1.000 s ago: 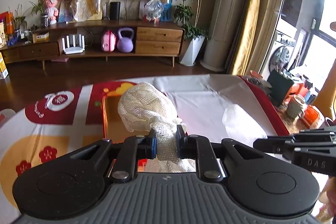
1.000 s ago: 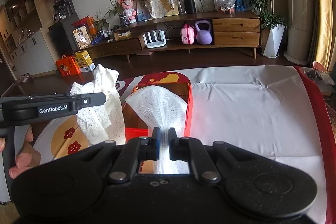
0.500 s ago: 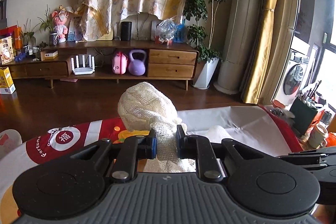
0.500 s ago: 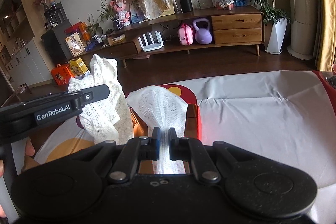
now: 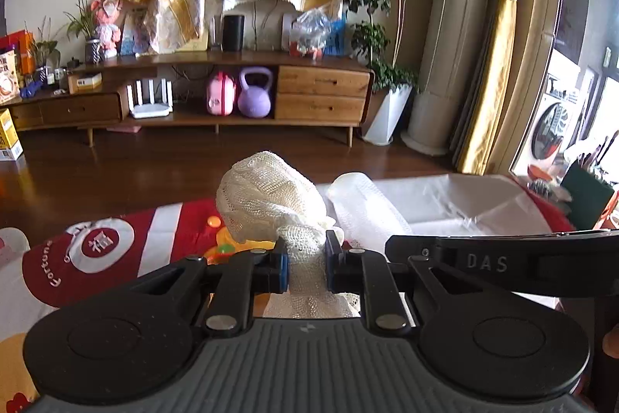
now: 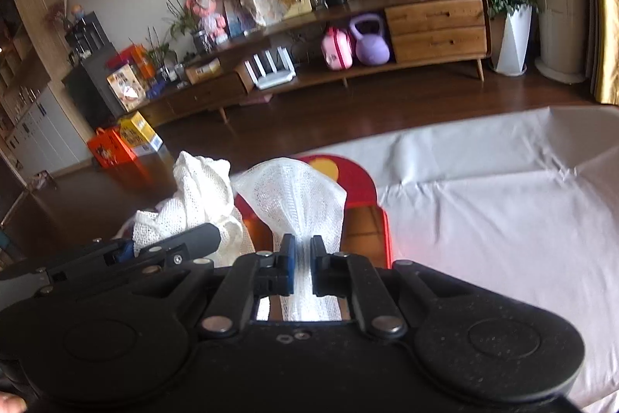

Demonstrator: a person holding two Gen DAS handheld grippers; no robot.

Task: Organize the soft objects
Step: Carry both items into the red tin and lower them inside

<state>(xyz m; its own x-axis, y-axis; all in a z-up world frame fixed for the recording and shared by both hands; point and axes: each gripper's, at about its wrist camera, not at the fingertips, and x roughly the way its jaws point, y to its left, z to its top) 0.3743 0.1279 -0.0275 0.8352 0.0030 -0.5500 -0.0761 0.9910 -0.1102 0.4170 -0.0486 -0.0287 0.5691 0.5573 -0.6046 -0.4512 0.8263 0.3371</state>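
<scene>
- The left gripper (image 5: pixel 305 268) is clamped on a bunched cream mesh cloth (image 5: pixel 271 196); its blue-padded fingers (image 5: pixel 281 268) pinch the cloth's narrow neck, and the bulbous top stands up above them.
- The right gripper (image 6: pixel 303 266) is clamped on a thin white net cloth (image 6: pixel 294 192), which fans out above its fingers (image 6: pixel 288 264).
- Both cloths are held up off the table (image 6: pixel 483 211), near its far edge.
- In the right wrist view the cream mesh cloth (image 6: pixel 193 204) hangs just left of the white one.
- Under the white net cloth lies a red tray (image 6: pixel 385 231), on the table's left part beside the white sheet (image 6: pixel 503 188).
- A red-and-white patterned mat (image 5: pixel 96 258) covers the table's left side.
</scene>
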